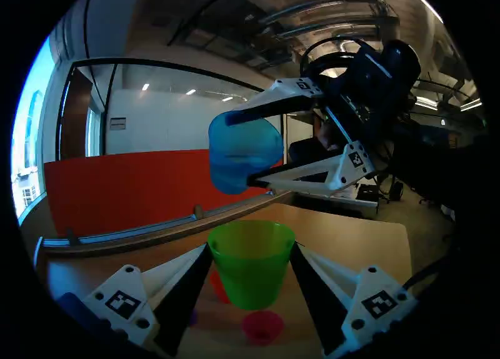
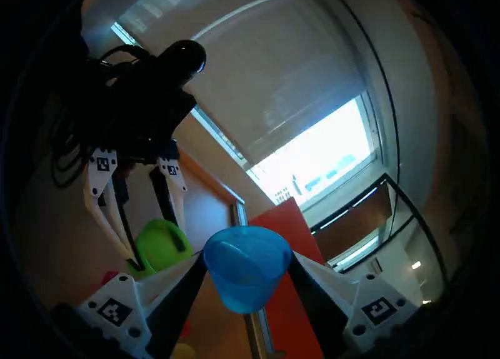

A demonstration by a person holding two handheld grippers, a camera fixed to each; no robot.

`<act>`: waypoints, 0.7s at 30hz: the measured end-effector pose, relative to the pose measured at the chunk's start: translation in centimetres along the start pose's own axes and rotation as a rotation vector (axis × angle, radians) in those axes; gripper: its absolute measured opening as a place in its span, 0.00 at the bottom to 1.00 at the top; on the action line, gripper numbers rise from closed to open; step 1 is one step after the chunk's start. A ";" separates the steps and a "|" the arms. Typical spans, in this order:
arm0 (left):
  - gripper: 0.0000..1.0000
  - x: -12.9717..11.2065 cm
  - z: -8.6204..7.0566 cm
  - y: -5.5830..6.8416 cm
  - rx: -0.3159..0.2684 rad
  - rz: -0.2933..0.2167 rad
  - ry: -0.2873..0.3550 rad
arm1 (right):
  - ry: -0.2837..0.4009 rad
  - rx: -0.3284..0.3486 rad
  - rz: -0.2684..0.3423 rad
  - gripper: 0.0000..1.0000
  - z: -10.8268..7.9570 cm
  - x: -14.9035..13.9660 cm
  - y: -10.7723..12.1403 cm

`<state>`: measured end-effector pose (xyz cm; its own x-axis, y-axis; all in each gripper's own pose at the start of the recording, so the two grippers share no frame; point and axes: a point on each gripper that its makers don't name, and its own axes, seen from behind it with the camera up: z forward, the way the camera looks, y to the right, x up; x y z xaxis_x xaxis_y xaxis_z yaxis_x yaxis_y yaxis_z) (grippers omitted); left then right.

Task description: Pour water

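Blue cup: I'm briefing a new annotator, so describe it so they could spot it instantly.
Start at the wooden table before the red wall panel, where the left gripper holds a green cup upright. Above that cup, the right gripper clamps the blue cup. It is the only blue one, held tilted in the air, while the small pink cup sits on the table.

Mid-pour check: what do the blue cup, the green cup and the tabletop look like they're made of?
Blue cup: probably thin plastic, smooth and glossy; light glows through its wall, so it is translucent.
Green cup: apparently the same kind of translucent plastic, with a smooth wall and a bright thin rim.
Tabletop: tan and fairly matte, either wood or wood-look laminate; I can't tell which.
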<state>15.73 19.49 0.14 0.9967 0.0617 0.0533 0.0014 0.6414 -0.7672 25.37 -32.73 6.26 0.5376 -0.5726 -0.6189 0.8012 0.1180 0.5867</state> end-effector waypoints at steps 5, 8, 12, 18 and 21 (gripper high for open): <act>0.87 -0.1 0.0 0.1 0.000 0.002 -0.001 | -0.005 -0.005 -0.025 0.93 0.1 0.1 0.2; 0.87 -0.1 0.0 0.1 -0.001 0.002 -0.001 | -0.009 -0.007 -0.036 0.93 0.2 0.0 0.3; 0.87 -0.1 0.0 0.3 -0.005 0.005 -0.002 | -0.012 -0.008 -0.054 0.93 0.3 0.0 0.4; 0.87 0.1 0.0 0.4 -0.006 0.011 0.000 | -0.018 -0.013 -0.084 0.93 0.4 0.0 0.5; 0.87 0.0 0.0 0.4 -0.008 0.009 0.001 | -0.019 -0.013 -0.091 0.93 0.5 0.0 0.5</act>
<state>15.77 19.72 -0.19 0.9967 0.0670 0.0461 -0.0069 0.6350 -0.7725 25.67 -33.06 6.79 0.4571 -0.5966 -0.6597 0.8501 0.0748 0.5214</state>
